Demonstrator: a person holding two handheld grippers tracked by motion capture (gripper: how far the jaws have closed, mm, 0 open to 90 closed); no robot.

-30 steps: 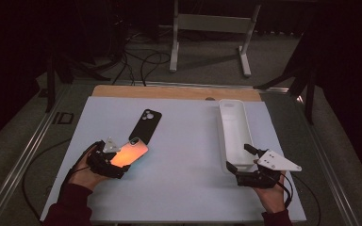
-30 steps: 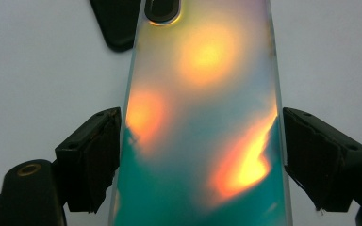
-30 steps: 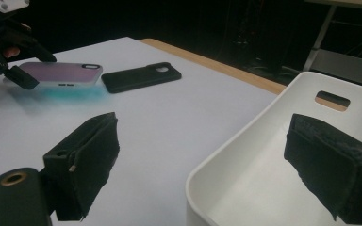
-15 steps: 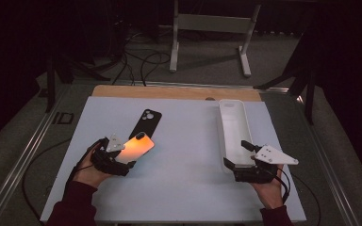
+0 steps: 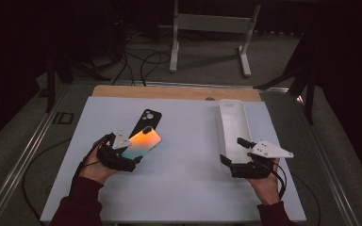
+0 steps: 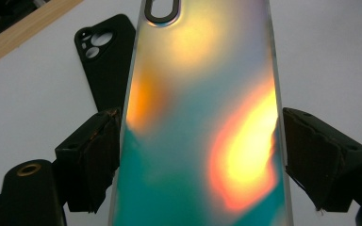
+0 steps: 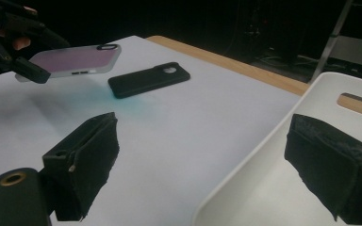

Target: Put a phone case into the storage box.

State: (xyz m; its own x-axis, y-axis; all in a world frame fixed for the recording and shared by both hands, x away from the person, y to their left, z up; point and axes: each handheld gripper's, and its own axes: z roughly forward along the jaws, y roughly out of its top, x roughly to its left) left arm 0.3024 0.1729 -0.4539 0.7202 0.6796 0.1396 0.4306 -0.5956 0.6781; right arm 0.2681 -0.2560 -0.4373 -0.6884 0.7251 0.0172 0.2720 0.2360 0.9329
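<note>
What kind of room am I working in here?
Probably a dim lab or recording workspace, not a home: a white work mat on a wood-edged table, a metal equipment stand behind it, and loose black cables across the floor.

Left tongs (image 5: 139, 143) are clamped and lifted off the table; right tongs (image 5: 233, 153) gape wide, held low.

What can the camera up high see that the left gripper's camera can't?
From high up: the white tray, the right gripper by its near end, both of the person's hands and the floor behind the table. From the left gripper view: a close look at its black pads pressing the shiny phone case by its long edges. Both: that shiny case, the black case and the white table.
</note>
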